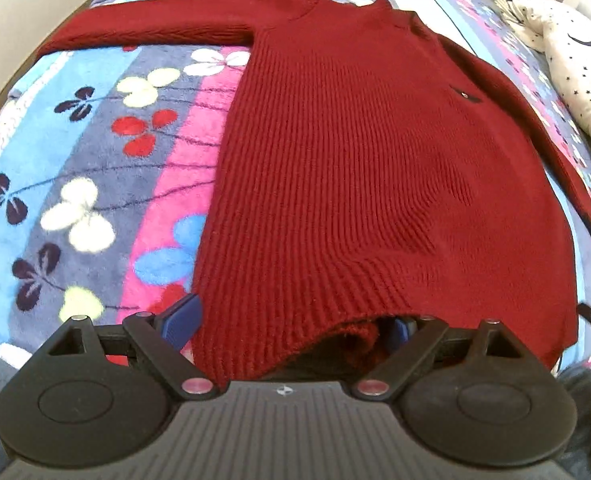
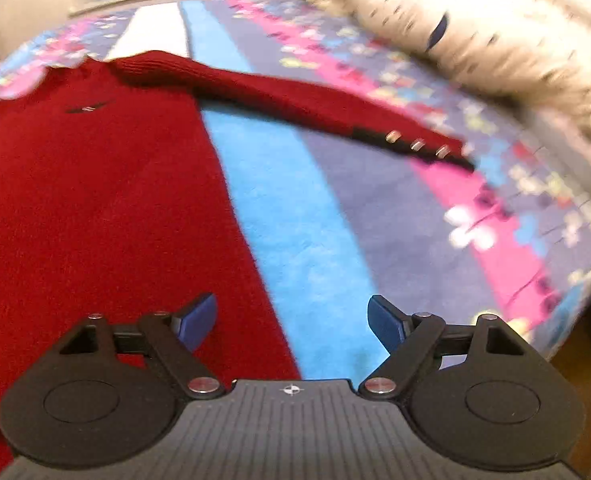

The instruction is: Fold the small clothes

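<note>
A dark red ribbed knit sweater (image 1: 347,152) lies flat on a flowered blanket, one sleeve (image 1: 147,32) stretched out to the left, the other along its right side. My left gripper (image 1: 295,324) is open at the hem, whose lifted edge drapes between the blue fingertips (image 1: 181,318); the right fingertip is mostly hidden under the knit. In the right wrist view the sweater (image 2: 95,200) fills the left half, its sleeve with metal cuff buttons (image 2: 417,145) reaching right. My right gripper (image 2: 293,318) is open and empty over the sweater's right edge.
The striped flowered blanket (image 1: 75,160) covers the bed; it also shows in the right wrist view (image 2: 375,200). A white star-print pillow (image 1: 575,64) lies at the right, seen blurred in the right wrist view (image 2: 475,28). The bed edge and floor show at lower right.
</note>
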`<state>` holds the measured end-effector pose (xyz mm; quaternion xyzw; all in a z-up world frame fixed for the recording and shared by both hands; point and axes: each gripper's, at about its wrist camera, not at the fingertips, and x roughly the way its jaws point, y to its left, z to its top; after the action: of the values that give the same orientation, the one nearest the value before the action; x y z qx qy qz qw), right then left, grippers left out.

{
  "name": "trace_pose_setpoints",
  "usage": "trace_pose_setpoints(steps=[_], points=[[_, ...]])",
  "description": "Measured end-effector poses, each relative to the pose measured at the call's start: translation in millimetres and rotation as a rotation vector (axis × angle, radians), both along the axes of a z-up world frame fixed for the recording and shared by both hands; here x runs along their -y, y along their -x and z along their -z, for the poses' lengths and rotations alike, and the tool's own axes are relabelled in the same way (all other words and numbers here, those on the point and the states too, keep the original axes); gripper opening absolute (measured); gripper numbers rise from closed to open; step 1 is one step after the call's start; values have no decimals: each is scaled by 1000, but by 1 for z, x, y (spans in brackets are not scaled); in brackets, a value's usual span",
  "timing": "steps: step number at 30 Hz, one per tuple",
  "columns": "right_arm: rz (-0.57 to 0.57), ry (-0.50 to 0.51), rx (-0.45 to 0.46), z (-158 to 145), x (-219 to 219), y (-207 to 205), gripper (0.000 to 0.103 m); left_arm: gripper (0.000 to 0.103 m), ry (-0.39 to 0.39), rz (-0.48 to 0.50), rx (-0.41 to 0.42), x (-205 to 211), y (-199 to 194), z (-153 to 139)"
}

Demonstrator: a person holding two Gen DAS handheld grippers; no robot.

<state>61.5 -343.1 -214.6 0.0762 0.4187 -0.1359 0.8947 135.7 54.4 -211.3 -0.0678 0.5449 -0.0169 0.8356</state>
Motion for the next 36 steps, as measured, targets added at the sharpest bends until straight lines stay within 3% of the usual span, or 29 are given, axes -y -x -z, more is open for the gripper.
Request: trace_pose_setpoints(steps=[5,8,10,14,18,22,26,31,34,36], points=[[-337,-60,-9,-5,-52,21,92,93,-30,-5,-1,11,-17,-3],[-436,22,-27,6,-91,23,95,93,-16,-2,10,16,-19,-10],[-441,92,-46,14,-102,16,95,93,8,1,13,14,-17,-15],[-312,161,-40,22,-92,0,95,93,-10,-20,17,4,-13,-17],[-223,75,-25,12,-57,1,94,93,-69,-85,22,-15,-15,-9],[-389,-3,-31,4,-70,18,96,93,-85,-87,7,-20,-20,-1],[-517,63,-64,12,-95,21,97,93,-177,-11,42,-1,-15,-1],[-600,78,-156,27,-120,13,97,99,-228,25,-17,2,-1,24],[-558,115,-129,27,-119,11,97,99,-290,27,-57,-6,6,45],[-430,144,-71,25,-108,8,97,99,-299,-18,-69,-19,5,47]])
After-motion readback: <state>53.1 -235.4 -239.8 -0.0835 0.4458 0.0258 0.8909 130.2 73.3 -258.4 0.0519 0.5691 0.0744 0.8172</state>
